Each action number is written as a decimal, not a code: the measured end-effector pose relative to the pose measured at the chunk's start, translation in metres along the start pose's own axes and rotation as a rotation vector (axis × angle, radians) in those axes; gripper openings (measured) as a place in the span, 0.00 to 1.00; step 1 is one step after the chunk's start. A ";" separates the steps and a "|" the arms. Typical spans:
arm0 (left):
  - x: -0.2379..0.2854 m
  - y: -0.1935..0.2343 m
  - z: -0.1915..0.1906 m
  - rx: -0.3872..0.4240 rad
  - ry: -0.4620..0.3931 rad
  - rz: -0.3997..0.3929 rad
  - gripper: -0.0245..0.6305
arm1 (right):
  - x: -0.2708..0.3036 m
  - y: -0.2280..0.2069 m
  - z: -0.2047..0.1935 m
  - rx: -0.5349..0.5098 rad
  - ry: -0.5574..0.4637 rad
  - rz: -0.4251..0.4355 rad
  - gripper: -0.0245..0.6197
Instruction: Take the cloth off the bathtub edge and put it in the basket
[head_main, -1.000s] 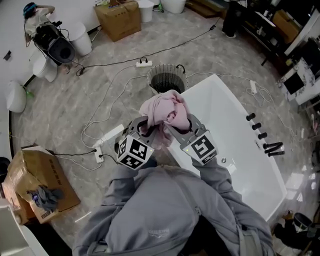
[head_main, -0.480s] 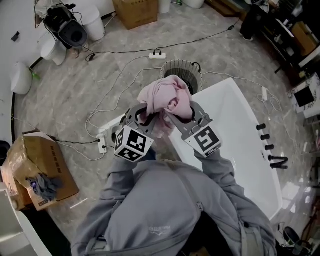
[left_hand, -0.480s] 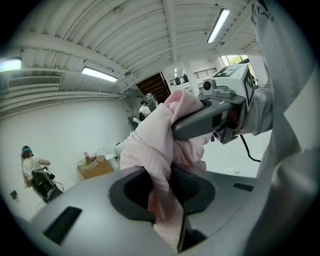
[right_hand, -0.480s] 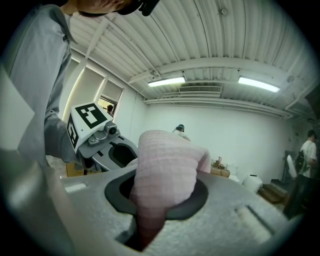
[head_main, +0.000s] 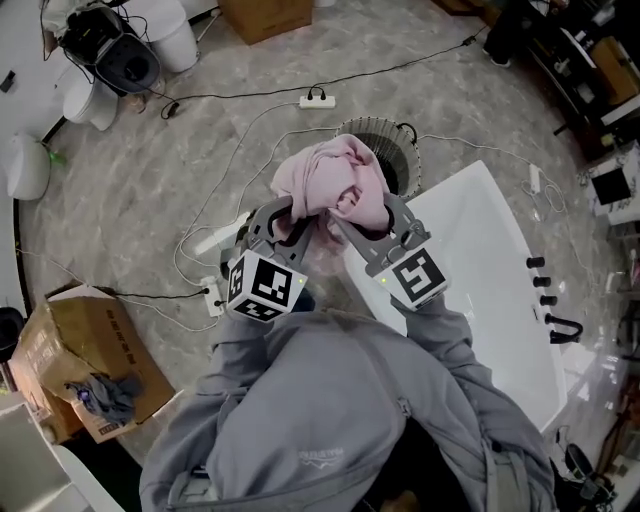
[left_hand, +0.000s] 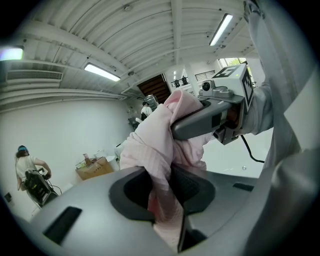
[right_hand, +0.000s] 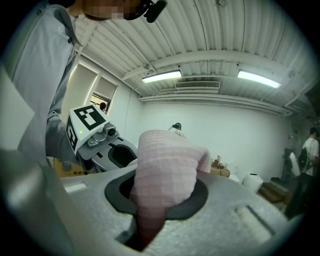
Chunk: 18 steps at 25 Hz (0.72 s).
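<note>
Cloth is the thing I watch: a pink bundle bunched up in the air between my two tools, clear of the bathtub edge, so I judge the lift done and the carry under way.

My left hand-held gripper pinches a fold of it. In the left gripper view the fabric runs down between the narrowly set jaws and spills out above them. My right hand-held gripper grips another fold the same way. In the right gripper view the waffle-textured pink cloth fills the gap and mounds up over the jaws. The two tools angle in toward each other, and the bundle sits on top where they meet.

The relation that matters now is the basket. It stands on the floor at the near end of the tub, straight ahead of the bundle and a little to my right. The cloth covers part of its rim from the head view, so I read the bundle as near the opening but not yet over its middle. The right tool is the nearer one. The bundle is wadded, with no long axis to line up. I judge the next move to be a short push forward and slightly right, then a release from both tools together.
</note>
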<state>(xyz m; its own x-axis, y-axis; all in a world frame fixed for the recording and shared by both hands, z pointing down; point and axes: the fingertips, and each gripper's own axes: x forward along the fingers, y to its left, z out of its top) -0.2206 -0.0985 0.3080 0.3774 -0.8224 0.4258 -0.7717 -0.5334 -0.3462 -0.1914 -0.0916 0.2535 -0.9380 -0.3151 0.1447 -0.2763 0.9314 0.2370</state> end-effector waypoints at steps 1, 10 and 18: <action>0.004 0.012 -0.003 0.004 -0.005 -0.006 0.18 | 0.012 -0.006 0.000 0.006 0.003 -0.007 0.16; 0.046 0.101 -0.027 0.046 -0.034 -0.105 0.18 | 0.099 -0.057 -0.005 0.038 0.031 -0.110 0.16; 0.068 0.130 -0.039 0.096 -0.070 -0.195 0.18 | 0.128 -0.074 -0.016 0.071 0.077 -0.211 0.16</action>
<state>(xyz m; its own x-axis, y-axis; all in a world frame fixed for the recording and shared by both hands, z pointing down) -0.3154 -0.2161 0.3246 0.5518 -0.7117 0.4348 -0.6297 -0.6974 -0.3423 -0.2878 -0.2041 0.2701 -0.8398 -0.5146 0.1728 -0.4810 0.8530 0.2025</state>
